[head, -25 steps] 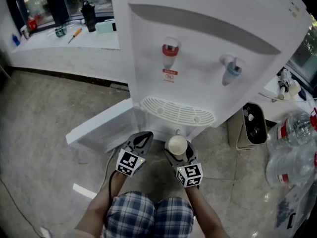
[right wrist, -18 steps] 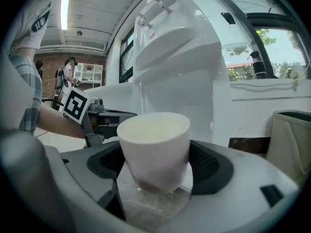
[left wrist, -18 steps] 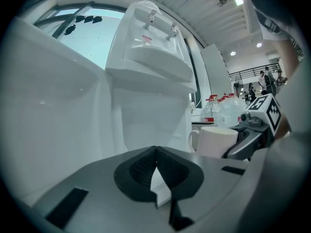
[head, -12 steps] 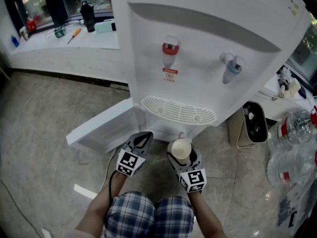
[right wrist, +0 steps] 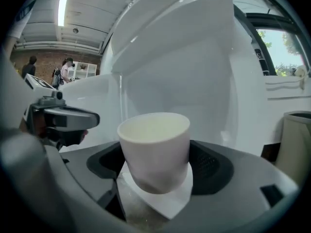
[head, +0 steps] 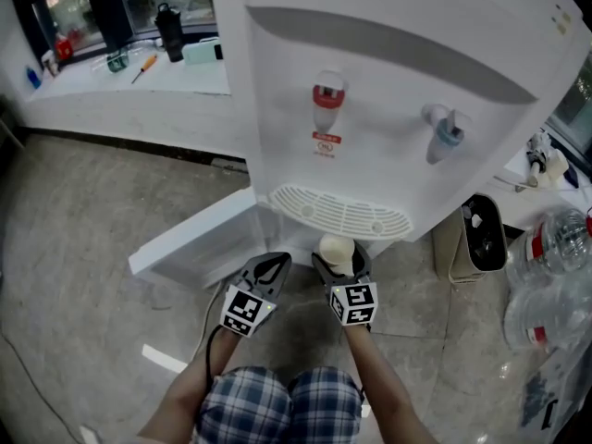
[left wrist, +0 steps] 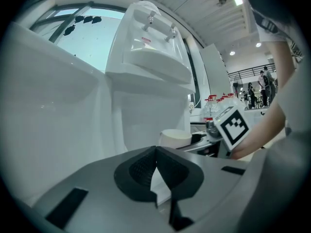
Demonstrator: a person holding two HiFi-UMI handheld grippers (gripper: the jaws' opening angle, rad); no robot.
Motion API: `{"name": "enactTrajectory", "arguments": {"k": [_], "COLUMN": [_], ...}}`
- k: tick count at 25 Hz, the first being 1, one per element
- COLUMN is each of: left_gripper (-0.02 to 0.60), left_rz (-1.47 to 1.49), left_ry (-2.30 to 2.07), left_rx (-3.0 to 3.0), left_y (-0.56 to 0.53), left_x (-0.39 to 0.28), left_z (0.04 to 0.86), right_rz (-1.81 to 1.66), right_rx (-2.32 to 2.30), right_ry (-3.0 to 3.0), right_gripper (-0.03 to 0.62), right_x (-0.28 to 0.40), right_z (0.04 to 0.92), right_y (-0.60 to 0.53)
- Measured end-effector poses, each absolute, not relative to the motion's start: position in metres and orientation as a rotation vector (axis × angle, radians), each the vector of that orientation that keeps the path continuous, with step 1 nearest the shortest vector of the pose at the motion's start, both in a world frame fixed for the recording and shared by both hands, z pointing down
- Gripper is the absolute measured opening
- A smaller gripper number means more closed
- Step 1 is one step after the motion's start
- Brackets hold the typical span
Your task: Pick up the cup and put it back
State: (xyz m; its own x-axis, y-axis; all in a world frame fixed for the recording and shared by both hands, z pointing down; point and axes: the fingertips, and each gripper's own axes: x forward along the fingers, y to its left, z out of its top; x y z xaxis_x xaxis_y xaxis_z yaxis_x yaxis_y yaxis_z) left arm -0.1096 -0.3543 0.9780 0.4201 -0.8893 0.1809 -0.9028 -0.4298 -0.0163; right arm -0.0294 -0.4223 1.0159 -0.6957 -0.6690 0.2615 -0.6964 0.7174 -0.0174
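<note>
Right tool (right wrist: 156, 171) is clamped on the cup (right wrist: 154, 140), a pad pressed to each side of its lower wall, the mouth facing up and the body leaning a little in the grip. Left tool (left wrist: 156, 166) sits just beside it on the left, jaws together with nothing between them. Ahead of and above the right tool stands the water dispenser (head: 388, 109). Its drip tray (head: 338, 213) juts out just above the cup's rim, and the cup hangs clear of the floor (head: 111, 202).

The hold looks low on a tapered, thin-looking wall, so I judge two risks. A firmer squeeze could buckle the cup, and a looser one could let it tip further or slide out. Lifting or pushing forward from here could knock the rim against the underside of the tray, because the gap there looks small. Whether anything is in the cup I cannot tell; if so, the lean would invite a spill.

Only the right gripper view shows the pads on the wall and the tilt. The head view gives just the round mouth from above, but it alone shows how the cup lies under the tray. The left gripper view adds a side look at the rim beside the right tool's marker cube.
</note>
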Motion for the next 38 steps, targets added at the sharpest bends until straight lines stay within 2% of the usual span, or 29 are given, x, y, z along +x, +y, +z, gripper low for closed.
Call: {"name": "enactTrajectory", "arguments": {"k": [9, 18, 20, 22, 26, 36, 38], "left_gripper": [0.025, 0.025, 0.025, 0.025, 0.025, 0.025, 0.025], "left_rz": [0.298, 0.281, 0.277, 0.273, 0.264, 0.256, 0.241], "left_ry": [-1.598, -1.587, -1.586, -1.590, -1.606, -1.635, -1.641], "left_rx": [2.600, 2.617, 2.624, 2.619, 2.603, 2.589, 2.587], "left_y": [-0.349, -0.346, -0.347, -0.346, -0.346, -0.347, -0.347], "left_x": [-0.106, -0.102, -0.101, -0.102, -0.106, -0.111, -0.110], "left_z": [0.981, 0.976, 0.974, 0.974, 0.974, 0.971, 0.969], "right_rz": [0.249, 0.356, 0.372, 0.379, 0.306, 0.256, 0.249], "right_rx": [1.178, 1.165, 1.161, 1.177, 1.190, 1.180, 1.188], "right_ry": [-2.576, -2.479, -2.503, -2.538, -2.579, -2.665, -2.696], "right_gripper": [0.419, 0.420, 0.420, 0.472, 0.497, 0.497, 0.473], "right_x": [-0.050, -0.048, -0.048, -0.048, -0.049, -0.045, -0.033], "right_z": [1.064, 1.111, 1.108, 1.101, 1.084, 1.048, 1.033], "right_y": [-0.488, -0.496, -0.494, -0.492, -0.485, -0.447, -0.433]}}
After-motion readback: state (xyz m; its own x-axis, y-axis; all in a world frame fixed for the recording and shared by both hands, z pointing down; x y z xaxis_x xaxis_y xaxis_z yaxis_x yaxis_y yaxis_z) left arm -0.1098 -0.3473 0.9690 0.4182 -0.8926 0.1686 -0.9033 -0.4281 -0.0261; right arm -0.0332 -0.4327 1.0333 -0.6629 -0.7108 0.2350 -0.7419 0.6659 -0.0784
